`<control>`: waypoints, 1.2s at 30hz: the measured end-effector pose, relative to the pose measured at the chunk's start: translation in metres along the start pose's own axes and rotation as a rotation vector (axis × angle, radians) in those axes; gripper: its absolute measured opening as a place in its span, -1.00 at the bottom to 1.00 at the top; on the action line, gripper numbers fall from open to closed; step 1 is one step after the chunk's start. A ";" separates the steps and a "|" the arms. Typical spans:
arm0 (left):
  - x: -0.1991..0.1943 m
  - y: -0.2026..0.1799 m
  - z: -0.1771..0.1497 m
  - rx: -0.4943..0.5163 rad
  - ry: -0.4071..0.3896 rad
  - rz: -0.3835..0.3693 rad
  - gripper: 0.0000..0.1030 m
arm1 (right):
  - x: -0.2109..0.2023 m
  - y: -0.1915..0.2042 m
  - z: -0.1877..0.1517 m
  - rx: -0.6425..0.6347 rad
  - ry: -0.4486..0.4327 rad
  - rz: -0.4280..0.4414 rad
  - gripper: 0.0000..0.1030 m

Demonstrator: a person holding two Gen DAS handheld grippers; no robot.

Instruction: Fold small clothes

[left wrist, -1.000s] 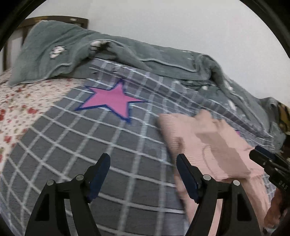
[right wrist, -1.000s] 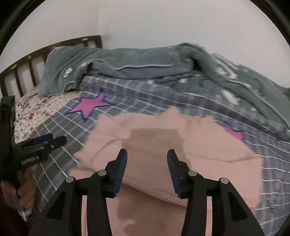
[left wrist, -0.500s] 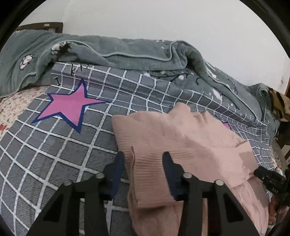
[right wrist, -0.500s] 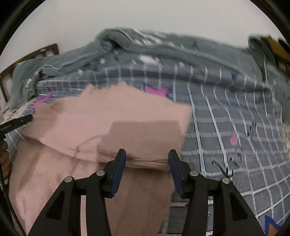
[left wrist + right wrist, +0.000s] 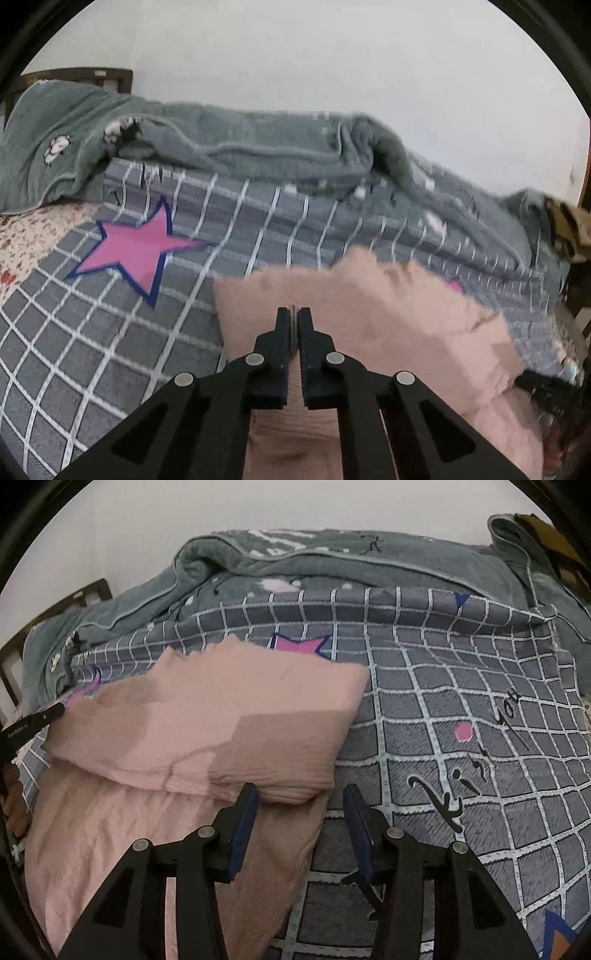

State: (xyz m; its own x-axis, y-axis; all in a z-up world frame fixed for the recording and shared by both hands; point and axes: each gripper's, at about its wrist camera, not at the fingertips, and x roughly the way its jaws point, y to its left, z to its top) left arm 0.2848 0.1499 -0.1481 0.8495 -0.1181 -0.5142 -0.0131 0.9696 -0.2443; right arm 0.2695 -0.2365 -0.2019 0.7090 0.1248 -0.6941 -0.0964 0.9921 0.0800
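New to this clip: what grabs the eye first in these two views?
The folded pink ribbed knit garment lies mid-bed on the grey grid-patterned blanket. The left gripper has just closed on the garment's near fold, cloth pinched between its fingers. The right gripper is open around the garment's right corner, and a big pink star with a blue outline sits left of the garment.

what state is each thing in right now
left gripper: fingers just closed, pinching the pink garment
right gripper: open, around the fold's corner
pink garment: partly folded, top layer doubled over
grey blanket: bunched along the wall
checked cover: spread flat
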 end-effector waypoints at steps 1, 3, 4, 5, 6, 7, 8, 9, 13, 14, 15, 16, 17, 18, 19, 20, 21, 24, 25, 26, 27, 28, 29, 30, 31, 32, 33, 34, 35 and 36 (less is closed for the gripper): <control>-0.003 0.000 0.005 -0.008 -0.024 -0.007 -0.90 | -0.003 0.001 0.002 -0.008 -0.022 -0.005 -0.08; -0.007 0.000 0.013 -0.020 -0.060 0.005 -0.90 | -0.007 0.004 0.007 -0.025 -0.058 -0.022 -0.08; -0.007 -0.001 0.015 -0.023 -0.062 0.010 -0.90 | -0.007 0.006 0.009 -0.031 -0.067 -0.031 -0.08; -0.004 -0.001 0.014 -0.024 -0.051 0.014 -0.90 | -0.004 0.007 0.012 -0.037 -0.064 -0.042 -0.08; 0.003 -0.001 0.012 -0.022 -0.019 0.031 -0.90 | -0.001 0.006 0.013 -0.039 -0.054 -0.046 -0.08; 0.009 -0.002 0.009 -0.020 0.008 0.042 -0.90 | 0.006 0.006 0.013 -0.039 -0.028 -0.061 -0.08; 0.016 -0.003 0.005 -0.012 0.047 0.053 -0.89 | 0.015 0.005 0.013 -0.034 0.014 -0.081 -0.08; 0.023 -0.004 0.001 0.002 0.083 0.072 -0.89 | 0.022 0.002 0.012 -0.024 0.051 -0.089 -0.08; 0.030 -0.002 -0.008 0.021 0.136 0.119 -0.87 | 0.023 -0.004 0.011 0.011 0.057 -0.073 -0.08; 0.029 0.000 -0.009 0.012 0.139 0.117 -0.80 | 0.023 -0.004 0.010 0.010 0.058 -0.072 -0.08; 0.028 0.002 -0.009 0.002 0.145 0.118 -0.71 | 0.023 -0.003 0.009 0.007 0.058 -0.075 -0.08; 0.028 0.004 -0.010 -0.009 0.153 0.120 -0.68 | 0.023 -0.002 0.009 0.003 0.056 -0.078 -0.06; 0.027 0.004 -0.011 -0.012 0.158 0.116 -0.63 | 0.022 -0.001 0.009 -0.004 0.052 -0.079 -0.04; 0.024 0.003 -0.011 -0.005 0.158 0.108 -0.55 | 0.021 0.001 0.008 -0.008 0.050 -0.074 -0.04; 0.022 0.000 -0.012 0.009 0.152 0.103 -0.50 | 0.019 0.002 0.008 -0.012 0.047 -0.068 -0.04; 0.018 -0.004 -0.013 0.028 0.141 0.100 -0.40 | 0.015 0.004 0.009 -0.018 0.030 -0.066 -0.04; 0.014 -0.008 -0.013 0.050 0.125 0.097 -0.37 | 0.010 0.005 0.009 -0.024 0.009 -0.068 -0.04; 0.006 -0.020 -0.017 0.102 0.107 0.090 -0.33 | -0.002 0.010 0.012 -0.048 -0.055 -0.060 -0.03; 0.006 -0.022 -0.018 0.109 0.117 0.085 -0.28 | -0.005 0.013 0.012 -0.064 -0.068 -0.045 -0.04; 0.006 -0.024 -0.020 0.113 0.129 0.075 -0.21 | -0.006 0.015 0.011 -0.079 -0.074 -0.024 -0.04; 0.005 -0.026 -0.023 0.119 0.135 0.064 -0.17 | -0.005 0.016 0.011 -0.086 -0.073 -0.021 -0.04; 0.005 -0.028 -0.025 0.128 0.135 0.067 -0.09 | -0.002 0.018 0.009 -0.093 -0.066 -0.039 -0.04; 0.005 -0.031 -0.028 0.143 0.134 0.078 0.10 | 0.004 0.018 0.008 -0.094 -0.047 -0.067 -0.05; 0.005 -0.034 -0.030 0.162 0.128 0.089 0.13 | 0.011 0.017 0.007 -0.084 -0.016 -0.089 -0.06; 0.005 -0.036 -0.032 0.177 0.125 0.103 0.13 | 0.015 0.014 0.007 -0.072 0.002 -0.091 -0.11; 0.007 -0.039 -0.034 0.193 0.126 0.127 0.13 | 0.019 0.010 0.006 -0.044 0.024 -0.078 -0.12; 0.008 -0.041 -0.035 0.203 0.129 0.134 0.13 | 0.020 0.006 0.006 -0.023 0.029 -0.065 -0.12; 0.009 -0.042 -0.036 0.210 0.134 0.139 0.13 | 0.020 0.004 0.006 -0.006 0.030 -0.051 -0.12; 0.012 -0.042 -0.037 0.216 0.142 0.147 0.13 | 0.020 0.002 0.006 0.005 0.033 -0.041 -0.12; 0.014 -0.043 -0.039 0.223 0.153 0.153 0.13 | 0.020 0.001 0.005 0.007 0.038 -0.038 -0.12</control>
State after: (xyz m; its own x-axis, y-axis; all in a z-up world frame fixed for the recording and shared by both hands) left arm 0.2766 0.0985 -0.1765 0.7568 0.0186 -0.6534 -0.0046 0.9997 0.0232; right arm 0.2868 -0.2325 -0.2122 0.6852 0.0862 -0.7232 -0.0647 0.9962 0.0575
